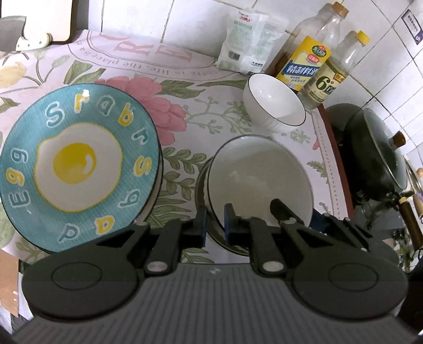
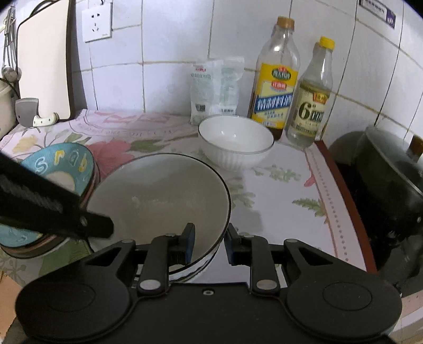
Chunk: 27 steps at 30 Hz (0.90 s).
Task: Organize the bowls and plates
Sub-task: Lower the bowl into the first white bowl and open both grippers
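Nearest your cameras, your left gripper point(image 1: 214, 225) pinched the near rim of the tilted white bowl point(image 1: 260, 182) on the floral cloth point(image 1: 185, 127), while your right gripper point(image 2: 210, 244) straddled its opposite rim, jaws narrowly apart, between the egg plate point(image 1: 79, 166) and a smaller white bowl point(image 1: 273, 104).

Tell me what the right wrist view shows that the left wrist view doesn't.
Only the right wrist view shows the wall socket and the right gripper straddling the big white bowl's near rim. Only the left wrist view shows the left gripper on that bowl's rim and the whole egg plate. Both show the small white bowl, two bottles and the lidded black pot.
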Tool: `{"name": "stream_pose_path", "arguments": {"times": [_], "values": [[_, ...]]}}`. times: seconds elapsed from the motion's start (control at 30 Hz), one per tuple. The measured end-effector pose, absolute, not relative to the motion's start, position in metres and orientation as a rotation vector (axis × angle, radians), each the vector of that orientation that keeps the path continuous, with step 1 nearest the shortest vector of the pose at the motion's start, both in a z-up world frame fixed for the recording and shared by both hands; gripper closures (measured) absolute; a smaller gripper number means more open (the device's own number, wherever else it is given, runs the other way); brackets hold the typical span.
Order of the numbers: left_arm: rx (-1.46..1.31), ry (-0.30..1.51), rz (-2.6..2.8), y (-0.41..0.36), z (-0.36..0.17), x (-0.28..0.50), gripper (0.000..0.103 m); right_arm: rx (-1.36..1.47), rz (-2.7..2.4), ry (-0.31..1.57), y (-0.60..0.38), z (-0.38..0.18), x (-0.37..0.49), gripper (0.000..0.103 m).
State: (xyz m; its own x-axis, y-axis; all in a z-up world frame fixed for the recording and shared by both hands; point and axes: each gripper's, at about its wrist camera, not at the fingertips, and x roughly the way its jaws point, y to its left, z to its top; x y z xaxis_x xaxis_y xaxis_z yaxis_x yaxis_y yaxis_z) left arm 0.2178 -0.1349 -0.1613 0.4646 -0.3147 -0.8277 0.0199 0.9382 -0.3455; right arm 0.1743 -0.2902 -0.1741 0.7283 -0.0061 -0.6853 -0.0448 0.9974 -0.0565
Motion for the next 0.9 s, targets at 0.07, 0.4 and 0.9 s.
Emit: {"name": "stream_pose_path", "arguments": {"times": [0.07, 0.4, 0.9], "values": [[-0.307, 1.069, -0.205, -0.133, -0.162, 0.219, 0.091, -0.08, 0.027, 0.742, -0.289, -0.176, 0.172, 0.075], [-0.313, 1.05, -0.267, -0.128, -0.151, 0.212, 0.09, 0.027, 0.044, 0.725, -0.302, -0.173, 0.166, 0.075], [-0.166, 0.836, -0.43, -0.119, -0.082, 0.198, 0.086, 0.164, 0.297, 0.611, -0.356, -0.11, 0.137, 0.052]]}}
